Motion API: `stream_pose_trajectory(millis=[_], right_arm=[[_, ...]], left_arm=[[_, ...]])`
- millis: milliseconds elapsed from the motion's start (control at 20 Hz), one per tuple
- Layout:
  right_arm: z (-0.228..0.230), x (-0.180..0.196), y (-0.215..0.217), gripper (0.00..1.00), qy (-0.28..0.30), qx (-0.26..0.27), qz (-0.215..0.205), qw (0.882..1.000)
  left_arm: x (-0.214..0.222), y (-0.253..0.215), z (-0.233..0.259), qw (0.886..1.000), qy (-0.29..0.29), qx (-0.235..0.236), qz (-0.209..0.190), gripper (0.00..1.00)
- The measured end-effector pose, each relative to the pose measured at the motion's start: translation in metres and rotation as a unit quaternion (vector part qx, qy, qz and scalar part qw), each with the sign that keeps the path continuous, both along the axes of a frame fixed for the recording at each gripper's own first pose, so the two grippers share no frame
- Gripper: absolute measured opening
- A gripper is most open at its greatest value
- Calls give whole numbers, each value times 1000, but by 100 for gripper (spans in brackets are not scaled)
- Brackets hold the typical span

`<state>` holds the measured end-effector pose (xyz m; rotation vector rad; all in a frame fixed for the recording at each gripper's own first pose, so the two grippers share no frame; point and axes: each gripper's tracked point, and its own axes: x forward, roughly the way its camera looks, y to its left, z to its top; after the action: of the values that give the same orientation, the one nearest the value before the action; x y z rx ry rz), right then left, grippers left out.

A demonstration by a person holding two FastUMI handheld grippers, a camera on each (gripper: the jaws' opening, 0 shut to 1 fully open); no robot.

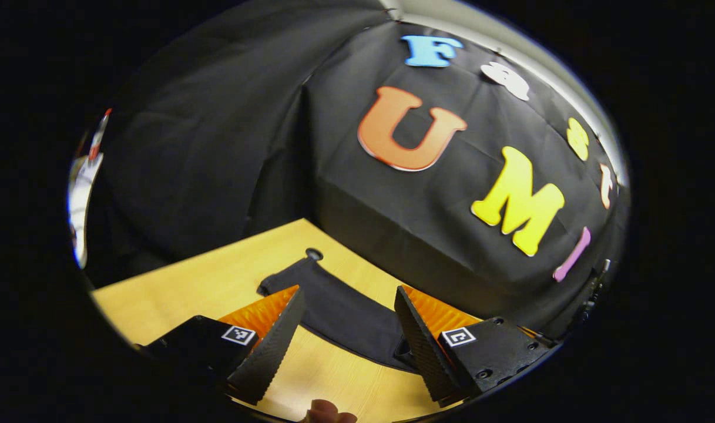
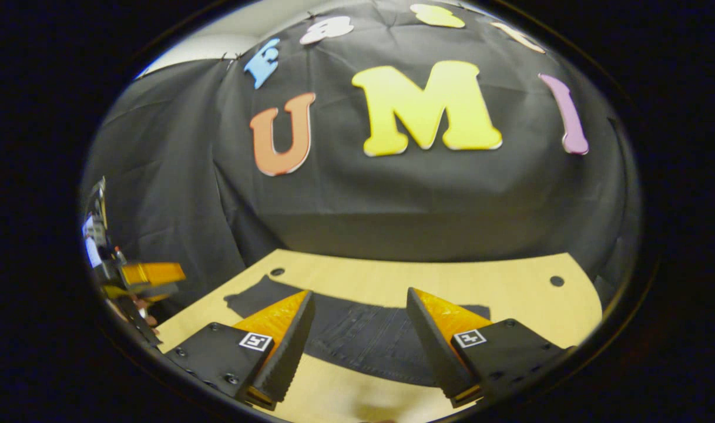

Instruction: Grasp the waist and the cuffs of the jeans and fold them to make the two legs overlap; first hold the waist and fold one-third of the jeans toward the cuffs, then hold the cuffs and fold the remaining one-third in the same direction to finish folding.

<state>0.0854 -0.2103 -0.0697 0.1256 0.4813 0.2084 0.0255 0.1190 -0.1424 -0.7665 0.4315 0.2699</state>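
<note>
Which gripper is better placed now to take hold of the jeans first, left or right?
Probably the right gripper: open, the jeans lie broad between its fingers. The left gripper, also open, faces a narrower end.

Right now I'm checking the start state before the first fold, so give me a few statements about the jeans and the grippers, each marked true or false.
1. The jeans lie flat on the table. True.
2. The left gripper is shut on the jeans. False: its jaws stand open, with nothing between them.
3. The right gripper is open. True.
4. The jeans hang over the booth wall. False: they rest on the table, in front of the wall.
5. The table has small round holes near its far edge. True.
</note>
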Motion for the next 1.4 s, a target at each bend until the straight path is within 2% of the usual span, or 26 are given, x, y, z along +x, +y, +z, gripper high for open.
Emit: stream_pose_trajectory(millis=[200, 350, 500, 650, 750, 800, 850, 1100, 1250, 1350, 1400], right_arm=[[53, 3, -32, 96, -58, 16, -33, 998], [73, 0, -56, 96, -72, 11, -55, 996], [85, -7, -78, 96, -78, 0, -65, 995], [99, -10, -111, 96, -89, -19, -90, 992], [101, -11, -132, 95, -89, -27, -112, 989], [101, -12, -142, 96, -87, -30, -122, 988], [102, -12, -151, 96, -86, -30, -132, 987], [102, -17, -179, 96, -82, -26, -165, 982], [103, -17, -188, 96, -80, -34, -172, 981], [102, -16, -192, 96, -79, -39, -173, 981], [102, -16, -194, 96, -78, -42, -173, 981]], left_arm=[[8, 17, -55, 992, 35, -106, 53, 99], [16, 22, -87, 979, 60, -176, 89, 99], [20, 23, -115, 964, 87, -233, 96, 99], [25, 27, -141, 952, 114, -264, 108, 99], [36, 34, -142, 945, 108, -283, 121, 100], [40, 38, -143, 944, 108, -286, 124, 100], [45, 41, -146, 943, 109, -288, 125, 95], [75, 50, -151, 942, 95, -297, 125, 95], [90, 49, -150, 935, 71, -321, 131, 94], [93, 46, -163, 929, 83, -335, 134, 93], [96, 46, -166, 924, 81, -348, 139, 75]])
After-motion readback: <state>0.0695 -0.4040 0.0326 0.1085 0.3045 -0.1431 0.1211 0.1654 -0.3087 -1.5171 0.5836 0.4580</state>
